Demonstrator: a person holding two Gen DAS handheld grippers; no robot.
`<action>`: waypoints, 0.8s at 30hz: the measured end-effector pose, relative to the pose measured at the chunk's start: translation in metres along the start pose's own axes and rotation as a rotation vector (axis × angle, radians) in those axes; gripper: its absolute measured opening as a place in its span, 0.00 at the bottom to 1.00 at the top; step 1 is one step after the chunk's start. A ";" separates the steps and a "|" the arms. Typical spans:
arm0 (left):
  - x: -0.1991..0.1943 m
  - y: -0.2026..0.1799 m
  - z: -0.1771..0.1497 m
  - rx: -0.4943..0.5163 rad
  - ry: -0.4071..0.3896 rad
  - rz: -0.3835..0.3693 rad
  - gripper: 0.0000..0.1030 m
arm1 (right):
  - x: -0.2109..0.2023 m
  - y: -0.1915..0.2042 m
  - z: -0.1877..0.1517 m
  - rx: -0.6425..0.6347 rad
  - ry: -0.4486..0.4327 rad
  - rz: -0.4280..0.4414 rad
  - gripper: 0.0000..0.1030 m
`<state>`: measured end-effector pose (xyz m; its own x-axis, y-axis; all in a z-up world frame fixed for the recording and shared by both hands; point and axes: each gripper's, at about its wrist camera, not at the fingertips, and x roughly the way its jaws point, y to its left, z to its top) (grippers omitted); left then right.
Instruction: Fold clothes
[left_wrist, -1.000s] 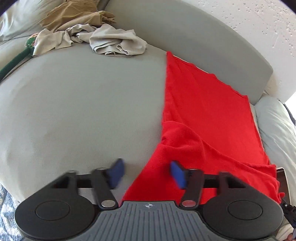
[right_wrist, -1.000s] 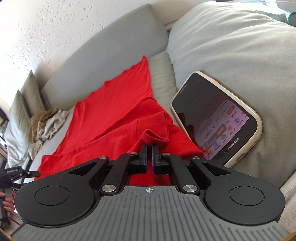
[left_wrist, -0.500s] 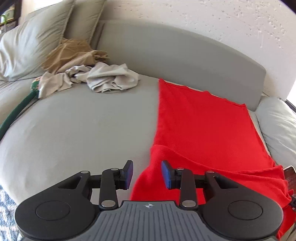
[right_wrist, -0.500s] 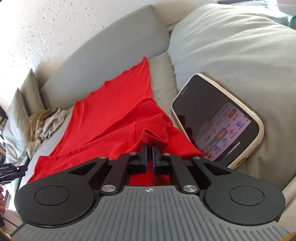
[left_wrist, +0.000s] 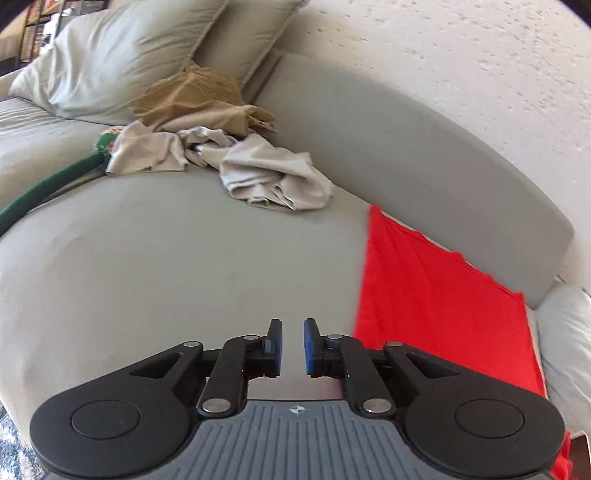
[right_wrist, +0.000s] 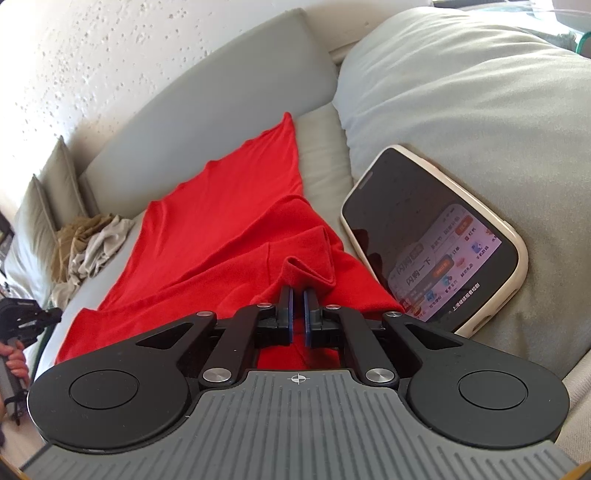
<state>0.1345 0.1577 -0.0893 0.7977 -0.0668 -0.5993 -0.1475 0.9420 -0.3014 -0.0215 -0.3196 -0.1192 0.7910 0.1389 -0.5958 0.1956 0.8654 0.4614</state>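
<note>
Bright daylight, fisheye warp in both views.
You're getting strong, even light w/ soft shadows under the crumpled clothes (left_wrist: 266, 177); the wall (left_wrist: 461, 74) is washing out near white. Edges are bending hard & corners are going black. The red garment (left_wrist: 436, 295) edge is smearing w/ motion blur in left view; right view is staying sharp, phone screen (right_wrist: 432, 240) is catching glare.

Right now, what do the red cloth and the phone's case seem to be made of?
Red cloth: looks like a soft knit or fleece, matte, slightly fuzzy, bunching into thick rounded folds. Phone case: probably smooth cream silicone or plastic, with a soft sheen along its rounded rim. Neither is certain.
</note>
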 end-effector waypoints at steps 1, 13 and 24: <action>-0.006 -0.006 -0.005 0.033 -0.004 -0.033 0.17 | 0.000 0.000 0.000 0.003 -0.002 0.000 0.06; -0.020 -0.059 -0.060 0.284 0.013 -0.076 0.20 | -0.042 0.028 0.018 -0.132 -0.080 -0.137 0.39; -0.006 -0.044 -0.061 0.234 0.103 -0.042 0.25 | 0.044 0.047 0.027 -0.251 0.075 -0.152 0.30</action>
<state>0.1003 0.0966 -0.1173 0.7347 -0.1289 -0.6660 0.0333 0.9875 -0.1543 0.0380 -0.2861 -0.1055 0.7171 0.0253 -0.6966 0.1516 0.9697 0.1913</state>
